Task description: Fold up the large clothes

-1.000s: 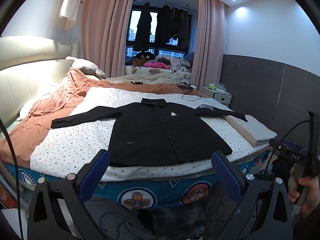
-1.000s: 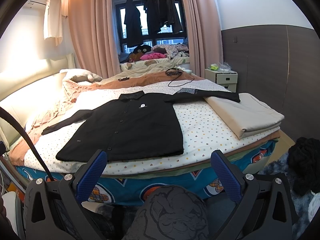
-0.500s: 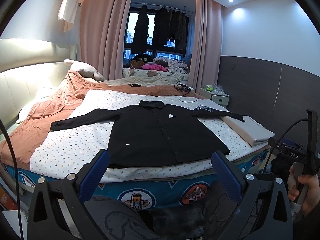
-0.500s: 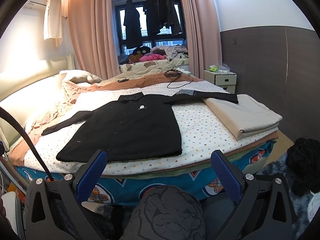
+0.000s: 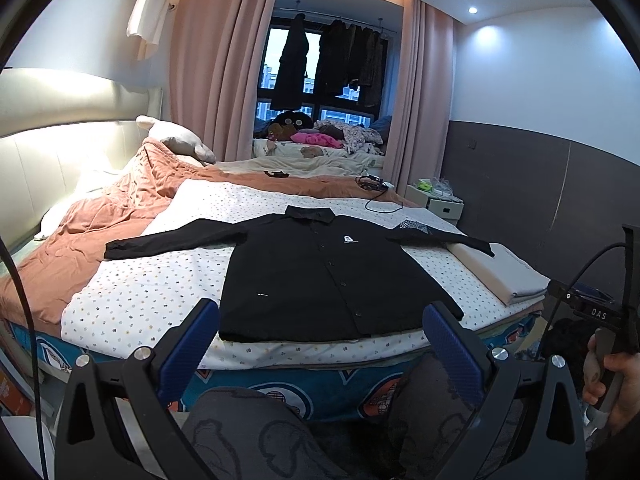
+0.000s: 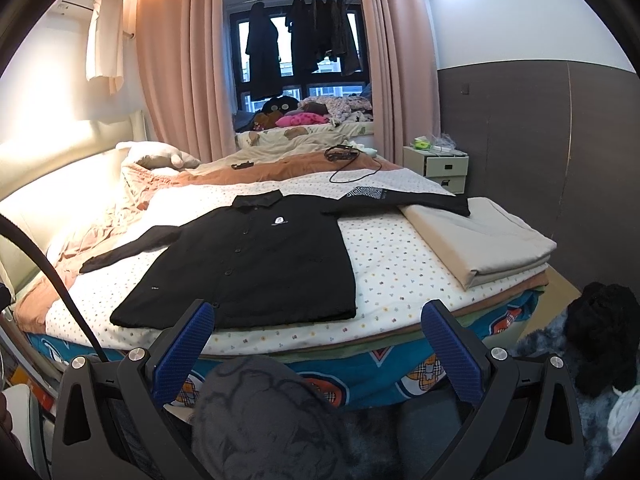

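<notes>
One black button-up shirt lay there, with one folded beige sheet, one nightstand and two pink curtains.

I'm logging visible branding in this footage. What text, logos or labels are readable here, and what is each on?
"DAS": white letters on the right gripper body, seen from the left wrist view.
White chest logo on the black shirt: too small to read.
Small white tag near the shirt's hem: too small to read.
Patterned patch on the shirt's sleeve: no legible words.
</notes>
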### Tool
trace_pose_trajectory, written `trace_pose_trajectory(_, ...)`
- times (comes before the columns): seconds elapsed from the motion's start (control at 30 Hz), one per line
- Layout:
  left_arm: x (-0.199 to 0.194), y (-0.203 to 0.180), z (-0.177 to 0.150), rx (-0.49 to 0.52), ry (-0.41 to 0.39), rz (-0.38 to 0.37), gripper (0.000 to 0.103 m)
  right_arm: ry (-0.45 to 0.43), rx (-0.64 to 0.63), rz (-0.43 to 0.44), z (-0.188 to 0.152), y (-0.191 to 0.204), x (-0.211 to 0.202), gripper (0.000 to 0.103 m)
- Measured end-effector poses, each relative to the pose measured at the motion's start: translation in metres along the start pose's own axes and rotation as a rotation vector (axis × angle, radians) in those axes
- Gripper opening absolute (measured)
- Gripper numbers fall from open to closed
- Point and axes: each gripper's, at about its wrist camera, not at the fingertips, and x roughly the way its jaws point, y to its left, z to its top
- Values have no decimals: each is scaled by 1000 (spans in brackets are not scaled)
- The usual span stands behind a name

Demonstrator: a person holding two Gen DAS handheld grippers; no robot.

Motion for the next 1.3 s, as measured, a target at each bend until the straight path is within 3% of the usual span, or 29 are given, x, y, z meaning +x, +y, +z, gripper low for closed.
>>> trace_pose_trajectory(0.57, 53, 50, 24, -54, 39, 84, 103, 30, -19, 132, 47, 36, 109, 103)
trace_pose_trajectory(1.3, 158, 138, 65, -189, 114, 211, 103, 107, 3, 275, 114, 67, 251, 103)
